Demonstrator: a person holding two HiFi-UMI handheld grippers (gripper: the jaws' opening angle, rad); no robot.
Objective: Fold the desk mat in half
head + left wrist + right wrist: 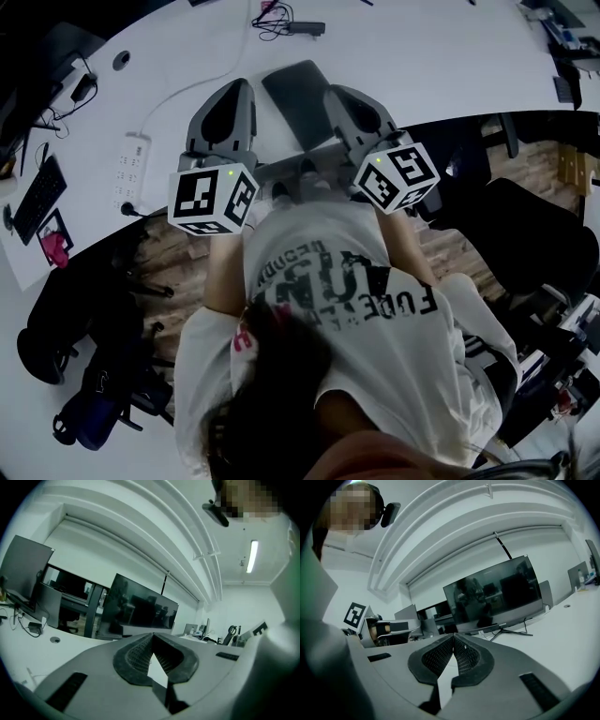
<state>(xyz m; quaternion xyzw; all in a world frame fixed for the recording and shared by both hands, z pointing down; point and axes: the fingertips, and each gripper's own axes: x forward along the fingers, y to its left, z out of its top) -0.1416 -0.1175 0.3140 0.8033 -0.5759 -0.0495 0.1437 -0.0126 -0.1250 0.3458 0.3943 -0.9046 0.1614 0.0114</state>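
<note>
L gripper (152, 637) & R gripper (453, 637): fingers shut, empty; desk mat (295, 103) lies between them.

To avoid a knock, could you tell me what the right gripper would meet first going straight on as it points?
Most likely the large dark flat monitor across the white desk; the right gripper, jaws shut, lines up with its left edge, though depth is unclear.

We see the left gripper (152, 637) with jaws closed, tips touching. Beyond them a white desk (23, 656) carries a dark monitor (138, 609). A ceiling light (252, 556) is lit upper right.
</note>
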